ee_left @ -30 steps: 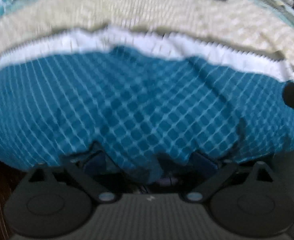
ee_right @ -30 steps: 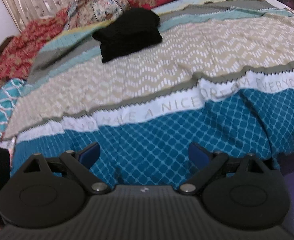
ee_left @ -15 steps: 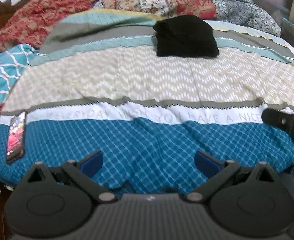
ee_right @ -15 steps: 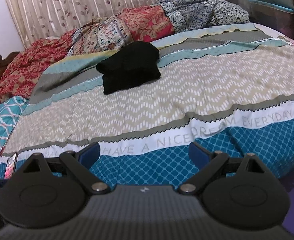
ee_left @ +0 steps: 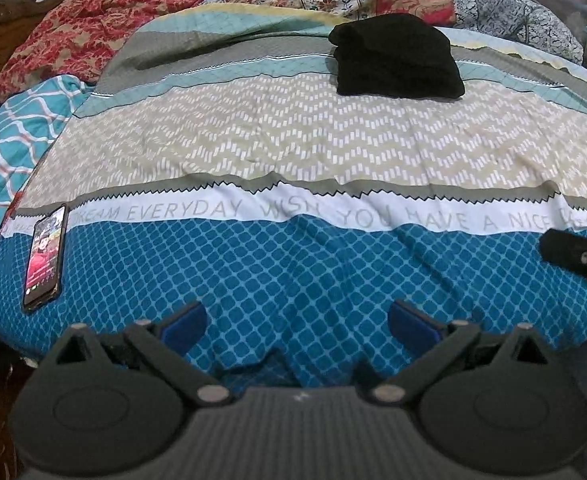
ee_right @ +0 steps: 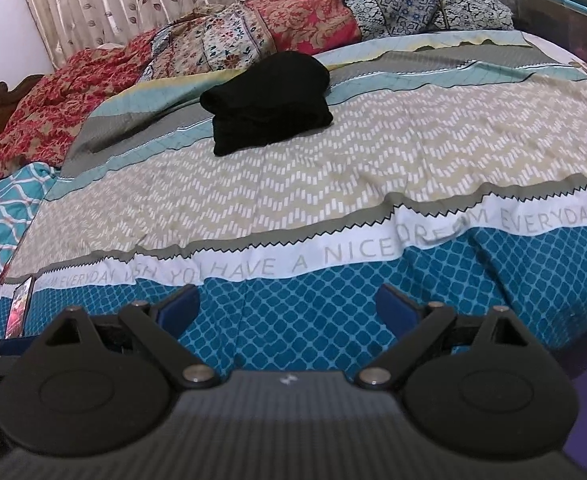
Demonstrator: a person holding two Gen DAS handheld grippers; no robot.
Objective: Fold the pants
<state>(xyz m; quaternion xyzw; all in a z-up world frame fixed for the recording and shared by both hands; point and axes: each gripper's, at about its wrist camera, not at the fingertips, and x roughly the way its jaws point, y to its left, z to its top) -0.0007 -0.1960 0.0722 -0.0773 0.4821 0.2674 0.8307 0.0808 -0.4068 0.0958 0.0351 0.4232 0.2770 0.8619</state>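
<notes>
Both the left gripper (ee_left: 297,322) and right gripper (ee_right: 287,306) have withdrawn from the bedspread (ee_left: 293,272), jaws released and empty. Folded black pants (ee_left: 395,58) lie far, unmoved.

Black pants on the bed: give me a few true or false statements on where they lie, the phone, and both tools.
1. The black pants lie in a folded bundle on the far part of the bedspread. True.
2. The left tool is shut on the pants. False: its jaws stand open and empty, over the blue checked band near the bed's front edge.
3. A phone lies on the bedspread at the left edge, screen lit. True.
4. The right tool touches the pants. False: it is open, well short of them.
5. The phone rests on top of the pants. False: they lie far apart.
</notes>
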